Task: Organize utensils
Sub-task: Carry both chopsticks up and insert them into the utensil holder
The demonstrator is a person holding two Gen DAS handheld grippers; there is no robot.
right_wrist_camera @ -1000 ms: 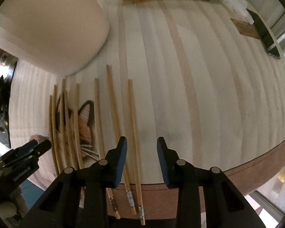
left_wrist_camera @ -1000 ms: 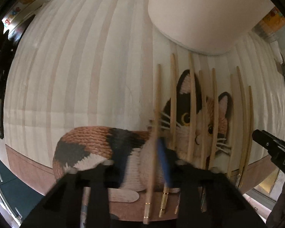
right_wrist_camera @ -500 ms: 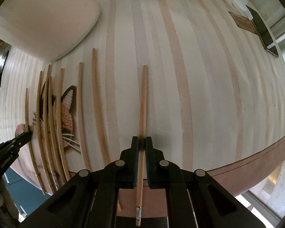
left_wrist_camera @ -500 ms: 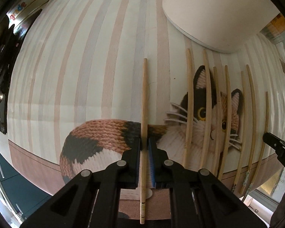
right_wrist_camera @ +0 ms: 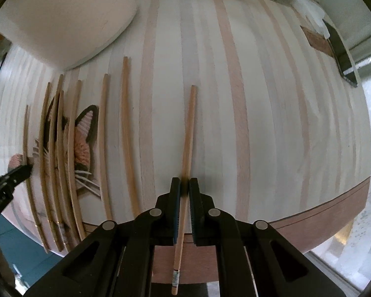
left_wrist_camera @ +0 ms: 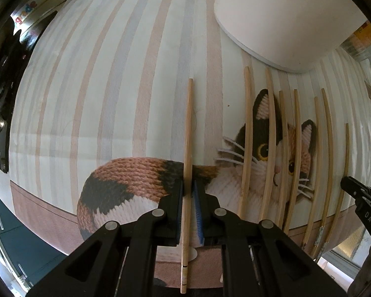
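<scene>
Left wrist: left gripper point(left_wrist_camera: 188, 193) pinches one chopstick point(left_wrist_camera: 188, 133), pointing ahead over the cat mat point(left_wrist_camera: 126, 178); more chopsticks point(left_wrist_camera: 269, 133) lie to its right, white container point(left_wrist_camera: 284, 17) ahead-right. Right wrist: right gripper point(right_wrist_camera: 184, 193) clamps another chopstick point(right_wrist_camera: 189, 133) over the striped cloth point(right_wrist_camera: 272, 113); loose chopsticks point(right_wrist_camera: 126, 133) left.

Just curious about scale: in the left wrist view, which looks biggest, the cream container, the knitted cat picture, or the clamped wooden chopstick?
1. Cream container, though nearness may exaggerate it.
2. Knitted cat picture.
3. Clamped wooden chopstick.

Black grippers point(left_wrist_camera: 188, 188); blue pads point(left_wrist_camera: 197, 212); silver rivets point(left_wrist_camera: 157, 213)
</scene>
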